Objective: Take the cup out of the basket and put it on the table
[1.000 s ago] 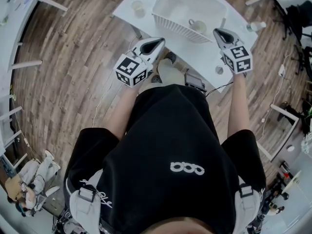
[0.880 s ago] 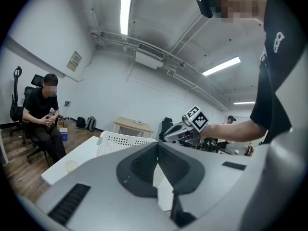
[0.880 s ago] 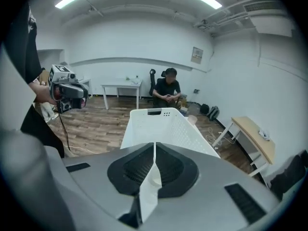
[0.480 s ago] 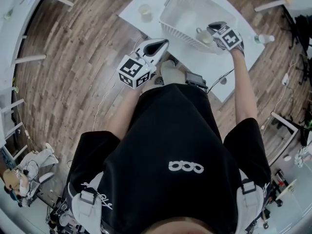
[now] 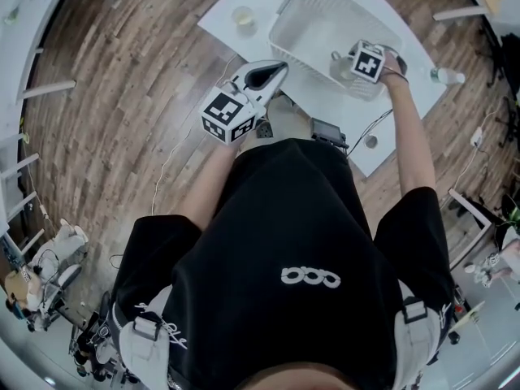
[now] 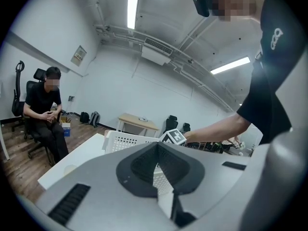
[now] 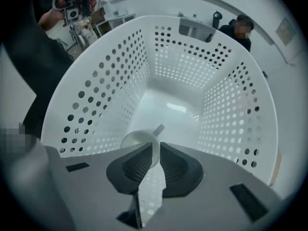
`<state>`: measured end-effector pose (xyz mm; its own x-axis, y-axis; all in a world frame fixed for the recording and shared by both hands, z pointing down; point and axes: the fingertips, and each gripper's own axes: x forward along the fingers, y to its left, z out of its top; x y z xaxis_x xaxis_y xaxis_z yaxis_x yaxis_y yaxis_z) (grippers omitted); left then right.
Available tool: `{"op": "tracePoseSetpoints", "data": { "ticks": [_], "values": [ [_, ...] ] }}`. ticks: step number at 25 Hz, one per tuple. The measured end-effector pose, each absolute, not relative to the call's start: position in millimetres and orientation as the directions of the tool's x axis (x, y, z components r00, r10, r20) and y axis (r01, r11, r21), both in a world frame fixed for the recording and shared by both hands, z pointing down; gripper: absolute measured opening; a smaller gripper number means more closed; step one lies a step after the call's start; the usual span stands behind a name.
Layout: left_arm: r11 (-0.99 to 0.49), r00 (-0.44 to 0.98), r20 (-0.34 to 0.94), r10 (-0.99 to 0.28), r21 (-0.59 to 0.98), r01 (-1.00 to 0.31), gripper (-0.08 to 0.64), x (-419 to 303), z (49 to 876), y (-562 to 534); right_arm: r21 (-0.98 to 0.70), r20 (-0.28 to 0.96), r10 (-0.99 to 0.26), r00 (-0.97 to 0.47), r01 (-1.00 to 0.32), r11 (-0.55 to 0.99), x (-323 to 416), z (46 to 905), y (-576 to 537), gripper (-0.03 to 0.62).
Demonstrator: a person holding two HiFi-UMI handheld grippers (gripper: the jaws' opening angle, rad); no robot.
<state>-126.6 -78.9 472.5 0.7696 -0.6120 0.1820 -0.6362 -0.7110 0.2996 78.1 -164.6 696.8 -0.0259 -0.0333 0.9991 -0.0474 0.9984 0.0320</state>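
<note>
Cup half hidden behind right claw

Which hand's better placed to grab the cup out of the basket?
Right. The right tongs point down inside the basket, tips at the cup, nearly closed. The left tongs hang outside the basket, empty.

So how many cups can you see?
2. One cup sits in the white basket, right under the right gripper. The second cup stands on the table, left of the basket in the head view. The gripper may hide more.
</note>
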Motion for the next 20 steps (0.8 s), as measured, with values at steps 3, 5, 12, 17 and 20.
{"op": "tracePoseSetpoints", "data": {
  "ticks": [3,5,12,17,20],
  "values": [
    [-0.714,0.776,0.184,-0.603,0.309,-0.628,0.009,-119,476,-86,0.008,1.0,-0.008,0.015,0.018,1.0,78,702,-168,0.036],
    [-0.715,0.779,0.184,-0.599,0.313,-0.624,0.009,-115,477,-91,-0.023,0.999,0.021,0.026,0.051,0.998,75,708,-170,0.039],
    [-0.701,0.772,0.195,-0.605,0.329,-0.632,0.009,-112,486,-103,-0.115,0.991,0.104,0.084,0.134,0.984,80,736,-163,0.054],
    [-0.689,0.764,0.205,-0.612,0.336,-0.642,0.009,-112,488,-110,-0.122,0.989,0.108,0.097,0.145,0.982,80,753,-167,0.054],
    [-0.682,0.758,0.207,-0.618,0.338,-0.648,0.009,-115,488,-112,-0.112,0.99,0.099,0.096,0.146,0.983,76,761,-170,0.054]
  ]
}}
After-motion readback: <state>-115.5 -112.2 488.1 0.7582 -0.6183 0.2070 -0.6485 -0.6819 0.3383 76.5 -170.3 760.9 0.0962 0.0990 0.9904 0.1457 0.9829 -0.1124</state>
